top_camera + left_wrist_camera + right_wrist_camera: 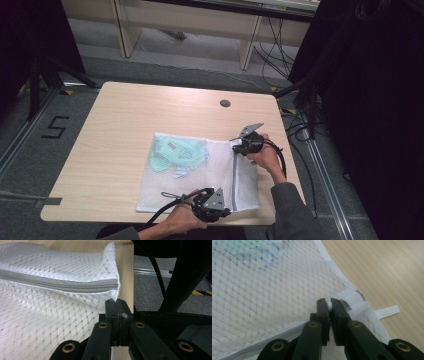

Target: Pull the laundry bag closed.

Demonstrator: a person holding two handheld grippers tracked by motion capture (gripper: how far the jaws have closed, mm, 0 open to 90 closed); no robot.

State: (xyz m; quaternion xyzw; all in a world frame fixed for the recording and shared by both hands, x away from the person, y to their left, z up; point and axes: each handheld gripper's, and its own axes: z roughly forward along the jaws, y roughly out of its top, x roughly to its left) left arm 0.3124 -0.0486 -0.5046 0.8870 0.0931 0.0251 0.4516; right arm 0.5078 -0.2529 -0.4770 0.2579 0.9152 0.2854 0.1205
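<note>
1. A white mesh laundry bag with a grey zipper lies flat on a light wooden table, toward the table's near right corner. The zipper runs from the bag's far edge to its near edge, close to the bag's right side.

2. Inside the bag, toward its far left, sits a pale green garment, visible through the mesh.

3. The left gripper, held in the person's left hand, is at the bag's near edge, at the zipper's near end. Its jaws are pressed together, pinching the bag's corner fabric just below the zipper end.

4. The right gripper, held in the right hand, is at the bag's far right corner, at the zipper's other end. Its jaws are nearly closed on a small white piece, probably the zipper pull, beside a white fabric tab.

5. Likely step: holding one end steady while the other runs the zipper.

6. Risks: the small pull could slip from the jaws; mesh could catch in the zipper teeth; if the left pinch lets go, the whole bag would slide along the table instead of unzipping.
</note>
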